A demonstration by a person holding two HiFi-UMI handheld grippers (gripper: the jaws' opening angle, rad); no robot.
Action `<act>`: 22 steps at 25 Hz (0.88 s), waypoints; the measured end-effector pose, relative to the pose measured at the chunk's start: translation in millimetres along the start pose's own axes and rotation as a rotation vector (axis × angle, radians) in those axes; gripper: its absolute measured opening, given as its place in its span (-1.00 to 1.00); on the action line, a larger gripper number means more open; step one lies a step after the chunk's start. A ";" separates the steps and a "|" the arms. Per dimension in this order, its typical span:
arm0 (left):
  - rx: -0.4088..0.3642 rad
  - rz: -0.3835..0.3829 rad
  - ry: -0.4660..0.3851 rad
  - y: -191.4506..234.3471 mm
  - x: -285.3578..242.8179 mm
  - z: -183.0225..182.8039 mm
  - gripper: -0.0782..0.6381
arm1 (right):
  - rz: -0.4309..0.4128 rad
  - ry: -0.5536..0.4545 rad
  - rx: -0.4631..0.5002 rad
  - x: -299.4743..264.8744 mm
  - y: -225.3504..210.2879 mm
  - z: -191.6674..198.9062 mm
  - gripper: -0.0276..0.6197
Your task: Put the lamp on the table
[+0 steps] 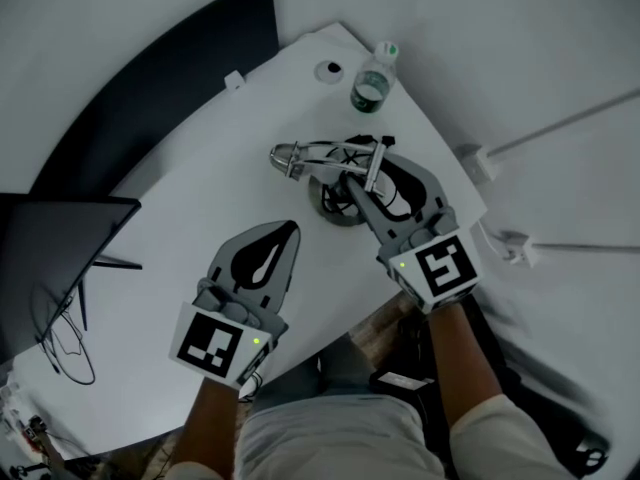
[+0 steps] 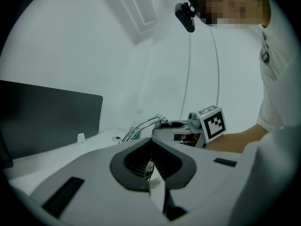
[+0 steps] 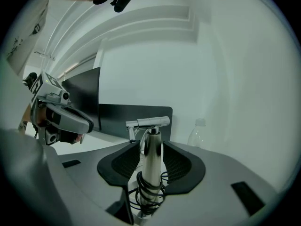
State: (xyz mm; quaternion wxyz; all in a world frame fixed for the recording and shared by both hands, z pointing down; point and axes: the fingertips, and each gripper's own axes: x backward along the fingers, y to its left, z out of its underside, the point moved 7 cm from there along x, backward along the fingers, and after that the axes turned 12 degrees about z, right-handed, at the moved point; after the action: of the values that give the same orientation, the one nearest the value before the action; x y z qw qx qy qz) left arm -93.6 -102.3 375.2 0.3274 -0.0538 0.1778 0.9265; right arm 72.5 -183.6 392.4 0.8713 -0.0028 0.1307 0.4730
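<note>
On table [image 1: 200, 218], lamp [image 1: 338, 211] upright, arm [image 1: 320, 150] reaching left; right gripper [image 1: 368, 173] spread round post [image 3: 151, 159], left gripper [image 1: 290, 228] closed.

Bottle [image 1: 372, 76] beyond lamp [image 1: 335, 173]; free tabletop [image 1: 200, 208] towards monitor [image 1: 60, 258]

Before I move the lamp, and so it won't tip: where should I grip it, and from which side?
Take the upright metal post just above the coiled cord, coming from the person's side like the right gripper. It is straight and slim enough for the jaws; the head overhangs sideways.
</note>
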 end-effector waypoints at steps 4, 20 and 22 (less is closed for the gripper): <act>-0.010 0.010 -0.001 -10.3 2.5 -0.8 -0.77 | 0.019 0.023 -0.010 18.7 0.8 6.6 -0.44; -0.055 0.061 -0.032 -61.1 13.8 -21.3 -0.77 | 0.017 0.037 -0.015 102.1 28.0 -15.6 -0.75; -0.075 0.073 -0.030 -69.2 15.8 -24.6 -0.77 | -0.004 0.031 -0.018 113.1 34.1 -22.1 -0.77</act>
State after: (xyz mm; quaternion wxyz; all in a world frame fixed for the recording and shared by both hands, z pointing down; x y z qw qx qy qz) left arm -63.0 -51.9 328.5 0.2936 -0.0455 0.1401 0.9445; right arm 98.1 -74.5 349.0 0.8700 -0.0180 0.1398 0.4725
